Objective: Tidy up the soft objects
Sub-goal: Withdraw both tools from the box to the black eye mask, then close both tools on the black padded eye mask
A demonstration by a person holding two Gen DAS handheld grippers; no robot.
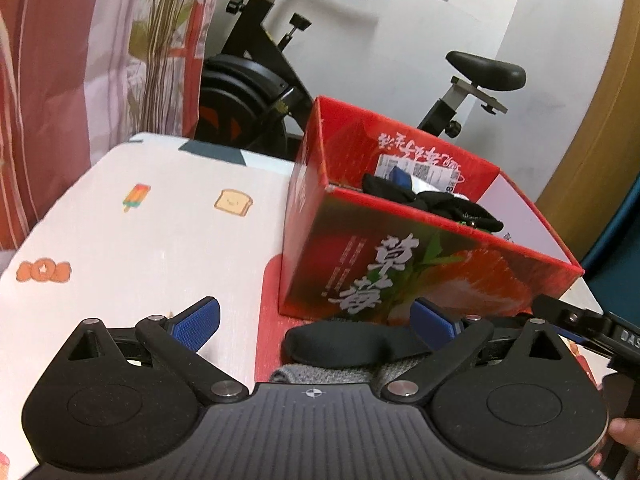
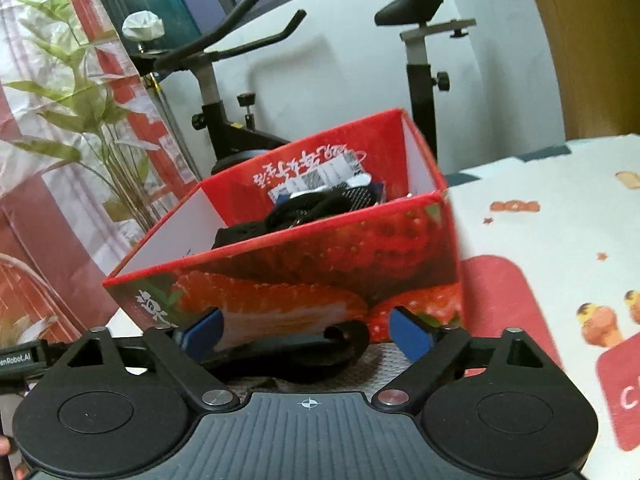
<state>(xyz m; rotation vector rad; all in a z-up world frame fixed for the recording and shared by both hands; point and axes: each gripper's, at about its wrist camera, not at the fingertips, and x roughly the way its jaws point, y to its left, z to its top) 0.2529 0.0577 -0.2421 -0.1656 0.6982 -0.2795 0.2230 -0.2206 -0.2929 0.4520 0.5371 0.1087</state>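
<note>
A black padded fabric band (image 1: pixel 340 346) resting on a grey knitted cloth (image 1: pixel 332 374) is seen lying on the tabletop (image 1: pixel 120 240), directly ahead of and between the blue fingertips (image 1: pixel 196 326) of the left hand-held gripper (image 1: pixel 316 324). It is judged still to be stowed. Beyond it, an open red cardboard box printed with strawberries (image 1: pixel 400 272) is already loaded with dark soft items (image 1: pixel 432 204), so the task is judged partly complete. The left hand-held gripper is released, pitched downward, with nothing clamped. The right hand-held gripper (image 2: pixel 306 334) is likewise spread, straddling the same band (image 2: pixel 296 350) just short of the box (image 2: pixel 320 264); no pad contact can be confirmed.
</note>
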